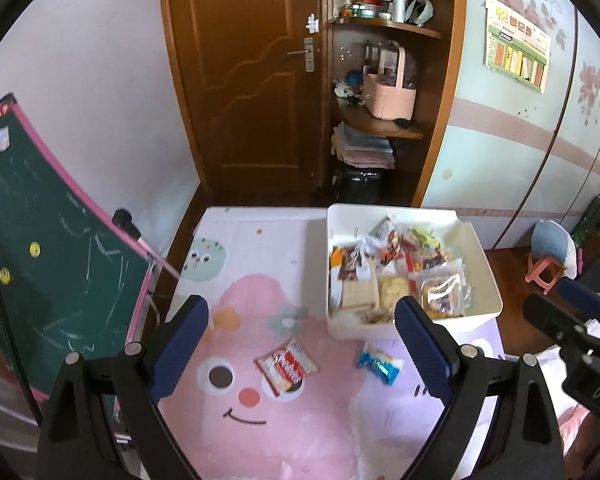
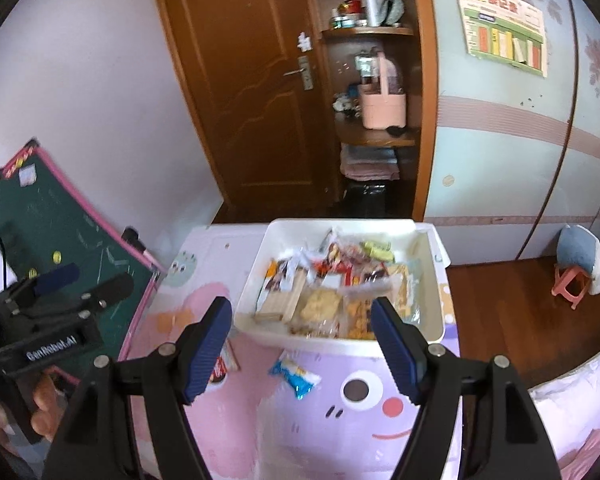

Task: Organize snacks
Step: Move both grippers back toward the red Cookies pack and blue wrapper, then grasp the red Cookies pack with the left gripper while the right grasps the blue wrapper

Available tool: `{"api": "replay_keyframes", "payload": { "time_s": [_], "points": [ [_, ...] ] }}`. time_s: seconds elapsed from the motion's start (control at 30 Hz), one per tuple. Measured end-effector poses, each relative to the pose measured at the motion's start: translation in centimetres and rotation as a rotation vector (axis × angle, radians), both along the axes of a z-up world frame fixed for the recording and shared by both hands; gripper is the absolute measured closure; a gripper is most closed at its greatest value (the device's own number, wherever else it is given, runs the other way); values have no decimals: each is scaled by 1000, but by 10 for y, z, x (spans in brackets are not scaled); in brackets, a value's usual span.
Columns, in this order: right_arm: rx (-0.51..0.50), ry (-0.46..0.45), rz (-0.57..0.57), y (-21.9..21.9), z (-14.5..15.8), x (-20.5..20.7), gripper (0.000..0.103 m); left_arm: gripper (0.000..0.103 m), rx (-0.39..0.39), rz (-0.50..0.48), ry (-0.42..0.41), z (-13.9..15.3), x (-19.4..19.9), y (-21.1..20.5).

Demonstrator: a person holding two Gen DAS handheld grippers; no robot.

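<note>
Left tool (image 1: 302, 334) is held wide open above the table (image 1: 260, 432), nothing gripped. Right tool (image 2: 300, 340) is likewise spread wide, empty. Red snack packet (image 1: 286, 365) and blue snack packet (image 1: 379, 362) are seen loose on the table, just beside the white bin (image 1: 486, 276) filled with snacks.

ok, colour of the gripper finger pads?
Dark blue, ribbed pads on black arms; clearest in left wrist view.
</note>
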State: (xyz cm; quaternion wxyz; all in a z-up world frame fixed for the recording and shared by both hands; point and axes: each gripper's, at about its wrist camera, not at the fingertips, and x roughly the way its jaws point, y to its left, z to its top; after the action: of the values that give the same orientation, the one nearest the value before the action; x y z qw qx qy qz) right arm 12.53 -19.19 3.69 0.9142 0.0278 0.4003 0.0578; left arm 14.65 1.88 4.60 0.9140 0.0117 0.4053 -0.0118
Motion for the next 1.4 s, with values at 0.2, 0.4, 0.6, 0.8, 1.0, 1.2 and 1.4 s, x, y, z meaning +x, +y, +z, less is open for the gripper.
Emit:
{"api": "replay_keyframes", "payload": {
  "time_s": [0.2,0.4,0.6,0.8,1.0,1.2,1.4],
  "points": [
    [-48,9,68,21,-37,-12,31,9,2,1,36,-40,-18,16],
    [-48,84,114,32,-102,-10,31,9,20,-37,110,-107,-13,24],
    [-42,139,154,38,-170,13,31,9,86,-168,165,-176,7,19],
    [-61,186,185,42,-227,43,31,9,130,-285,240,-244,37,17],
    [-92,209,220,48,-259,56,31,9,137,-312,293,-280,60,25],
    [-117,197,241,51,-270,56,40,9,124,-324,315,-292,72,33],
    [-116,174,251,43,-270,56,69,18,43,-339,325,-295,80,36]
  ]
}}
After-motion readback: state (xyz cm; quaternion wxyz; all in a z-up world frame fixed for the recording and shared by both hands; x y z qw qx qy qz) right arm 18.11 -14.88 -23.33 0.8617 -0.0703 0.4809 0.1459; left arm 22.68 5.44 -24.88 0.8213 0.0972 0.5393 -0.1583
